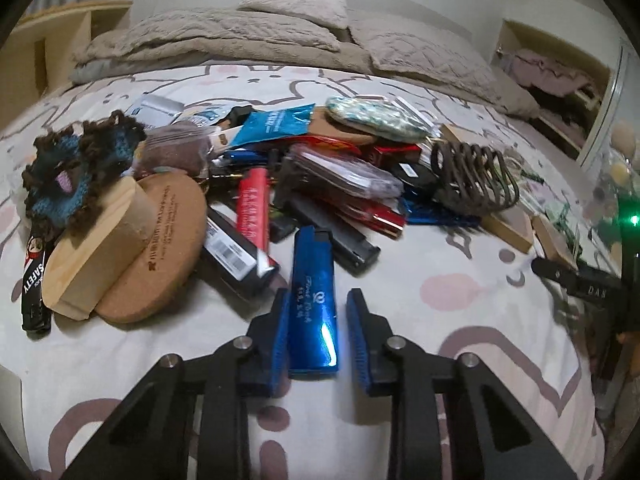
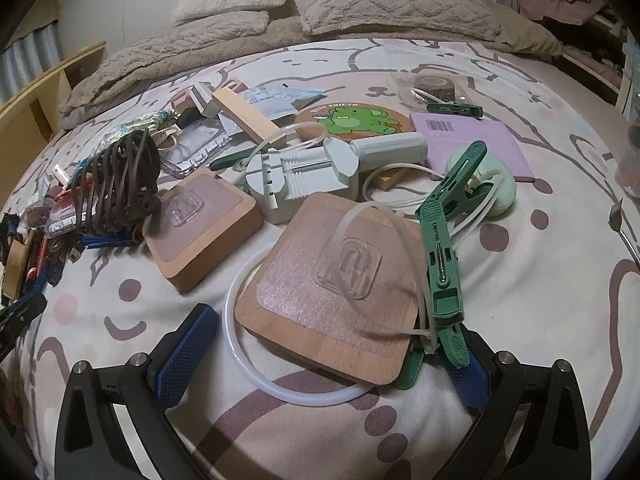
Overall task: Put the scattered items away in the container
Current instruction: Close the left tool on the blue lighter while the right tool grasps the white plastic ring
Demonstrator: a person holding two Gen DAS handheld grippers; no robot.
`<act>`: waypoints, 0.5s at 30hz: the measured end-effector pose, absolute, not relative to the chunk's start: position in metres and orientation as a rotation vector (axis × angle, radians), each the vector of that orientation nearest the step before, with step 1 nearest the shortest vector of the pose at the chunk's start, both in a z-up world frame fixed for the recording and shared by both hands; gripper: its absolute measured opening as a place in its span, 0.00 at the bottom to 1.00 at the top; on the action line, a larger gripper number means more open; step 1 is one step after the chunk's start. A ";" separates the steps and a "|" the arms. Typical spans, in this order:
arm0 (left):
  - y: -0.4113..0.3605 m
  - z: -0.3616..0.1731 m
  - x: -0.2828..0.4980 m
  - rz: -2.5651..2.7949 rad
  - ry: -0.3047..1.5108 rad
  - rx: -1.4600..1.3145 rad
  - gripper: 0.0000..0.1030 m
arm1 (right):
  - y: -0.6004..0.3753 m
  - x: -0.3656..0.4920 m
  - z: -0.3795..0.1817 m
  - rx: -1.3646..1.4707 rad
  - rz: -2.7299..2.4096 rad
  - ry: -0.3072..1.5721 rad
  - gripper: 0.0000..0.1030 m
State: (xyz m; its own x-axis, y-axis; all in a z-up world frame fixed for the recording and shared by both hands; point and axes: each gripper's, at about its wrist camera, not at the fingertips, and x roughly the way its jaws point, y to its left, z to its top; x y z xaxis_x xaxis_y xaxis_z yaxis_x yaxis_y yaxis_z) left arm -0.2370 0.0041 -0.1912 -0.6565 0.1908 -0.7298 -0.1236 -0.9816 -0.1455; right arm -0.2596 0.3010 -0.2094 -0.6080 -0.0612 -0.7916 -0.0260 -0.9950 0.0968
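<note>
In the left wrist view a blue lighter lies on the bedsheet between the blue pads of my left gripper. The jaws stand a little apart from its sides, open. Behind it is a pile with a red lighter, a black lighter, a brown coiled hair tie, a cork coaster and a wooden block. In the right wrist view my right gripper is wide open around a square wooden block with a white silicone ring and a green clip. No container shows.
A second wooden block, a grey watch tool, a purple card, a frog coaster and a clear case lie further back. Pillows and a beige blanket are at the bed's head. A wooden shelf stands left.
</note>
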 end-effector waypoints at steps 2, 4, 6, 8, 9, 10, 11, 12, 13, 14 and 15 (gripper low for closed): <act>0.005 -0.191 -0.235 2.699 -0.138 -1.214 0.24 | 0.301 -0.258 -0.209 1.372 -2.804 -0.151 0.98; 0.004 -0.191 -0.231 2.686 -0.161 -1.223 0.24 | 0.302 -0.256 -0.207 1.357 -2.821 -0.160 0.92; 0.005 -0.192 -0.227 2.680 -0.173 -1.227 0.24 | 0.303 -0.253 -0.205 1.335 -2.835 -0.167 0.89; 0.007 -0.191 -0.223 2.677 -0.175 -1.230 0.24 | 0.301 -0.251 -0.204 1.325 -2.847 -0.146 0.86; 0.008 -0.191 -0.220 2.675 -0.178 -1.230 0.24 | 0.299 -0.250 -0.203 1.317 -2.852 -0.132 0.83; 0.009 -0.191 -0.218 2.672 -0.183 -1.231 0.24 | 0.296 -0.249 -0.202 1.308 -2.858 -0.113 0.82; 0.010 -0.191 -0.215 2.669 -0.188 -1.231 0.24 | 0.294 -0.248 -0.201 1.303 -2.863 -0.098 0.82; 0.011 -0.190 -0.212 2.666 -0.192 -1.231 0.24 | 0.294 -0.247 -0.200 1.299 -2.862 -0.095 0.82; 0.012 -0.190 -0.209 2.663 -0.193 -1.231 0.24 | 0.294 -0.245 -0.199 1.292 -2.861 -0.101 0.81; 0.013 -0.190 -0.205 2.663 -0.193 -1.230 0.24 | 0.294 -0.244 -0.198 1.285 -2.860 -0.110 0.81; 0.014 -0.190 -0.202 2.662 -0.192 -1.230 0.24 | 0.295 -0.242 -0.197 1.279 -2.858 -0.120 0.81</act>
State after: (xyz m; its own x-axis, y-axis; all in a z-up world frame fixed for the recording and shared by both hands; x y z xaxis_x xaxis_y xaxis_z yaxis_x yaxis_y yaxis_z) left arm -0.2015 0.0138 -0.1899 -0.6328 0.2373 -0.7371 -0.1288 -0.9709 -0.2020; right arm -0.2417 0.2950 -0.1975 -0.6666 -0.0390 -0.7444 -0.0236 -0.9970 0.0734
